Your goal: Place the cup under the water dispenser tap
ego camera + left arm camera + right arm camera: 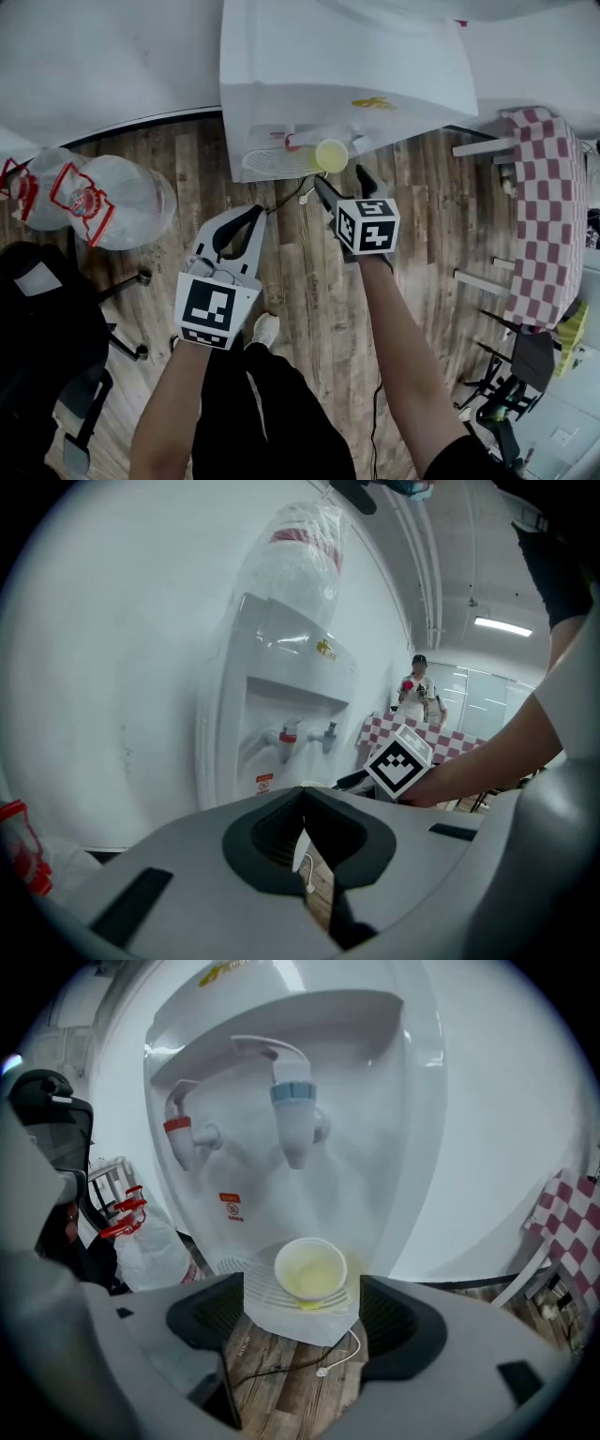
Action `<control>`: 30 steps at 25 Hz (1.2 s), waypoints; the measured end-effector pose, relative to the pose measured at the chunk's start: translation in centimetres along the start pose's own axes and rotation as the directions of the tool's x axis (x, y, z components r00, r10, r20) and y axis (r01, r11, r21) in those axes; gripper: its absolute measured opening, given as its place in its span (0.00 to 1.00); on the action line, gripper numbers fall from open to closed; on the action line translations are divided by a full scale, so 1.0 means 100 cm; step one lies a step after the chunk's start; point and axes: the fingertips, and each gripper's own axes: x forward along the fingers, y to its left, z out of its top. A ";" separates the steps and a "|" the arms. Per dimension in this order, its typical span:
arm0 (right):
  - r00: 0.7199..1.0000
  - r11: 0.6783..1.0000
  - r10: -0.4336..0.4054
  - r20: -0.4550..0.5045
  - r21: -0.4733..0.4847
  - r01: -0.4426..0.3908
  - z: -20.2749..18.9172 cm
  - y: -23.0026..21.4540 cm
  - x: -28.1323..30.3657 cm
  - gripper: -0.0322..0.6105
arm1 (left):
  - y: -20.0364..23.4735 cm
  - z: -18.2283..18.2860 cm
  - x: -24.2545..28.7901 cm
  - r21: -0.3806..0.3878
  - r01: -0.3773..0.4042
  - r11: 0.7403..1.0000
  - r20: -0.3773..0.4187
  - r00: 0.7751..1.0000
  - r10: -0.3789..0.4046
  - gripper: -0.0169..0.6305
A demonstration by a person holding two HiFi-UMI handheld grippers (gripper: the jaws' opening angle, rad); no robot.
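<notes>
The left gripper (246, 217) has a pale grey, wedge-shaped shell, and its jaws are lined with black ribbed pads (267, 834). At its rear sits the left cube (216, 309), white with black square markers. The right gripper (343, 180) shows slim black jaws from above and carries the right cube (367, 225), marked the same way. Its own view shows the same grey shell and black lining. The forearms (403, 337) are bare. The person wears black trousers (272, 412), a black sleeve (469, 459) on the right upper arm and a white shoe (265, 328).

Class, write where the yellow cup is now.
In the right gripper view, the cup sits on the drip tray, below the blue tap, just beyond the open right tongs.
</notes>
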 end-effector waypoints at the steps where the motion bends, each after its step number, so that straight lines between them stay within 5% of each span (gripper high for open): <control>1: 1.000 1.000 0.003 0.003 -0.003 -0.003 0.000 0.002 -0.004 0.63 | -0.002 0.001 -0.002 0.003 -0.001 1.000 0.004 1.000 0.001 0.05; 8: 0.999 1.000 0.023 0.045 0.005 -0.023 -0.002 0.017 -0.052 0.60 | -0.037 0.014 -0.027 0.030 0.007 1.000 0.024 1.000 -0.007 0.05; 11: 0.998 1.000 0.008 0.057 0.006 -0.008 -0.008 0.017 -0.085 0.42 | -0.057 0.022 -0.045 0.034 0.006 0.999 0.022 1.000 -0.007 0.05; 19: 0.993 0.994 0.026 0.116 0.101 -0.038 -0.014 0.037 -0.190 0.12 | -0.110 0.055 -0.105 0.036 -0.001 0.999 0.016 1.000 0.000 0.05; 30: 0.968 0.964 0.106 0.228 0.213 -0.156 0.000 0.087 -0.341 0.08 | -0.152 0.088 -0.189 -0.015 0.000 1.000 -0.029 1.000 0.000 0.05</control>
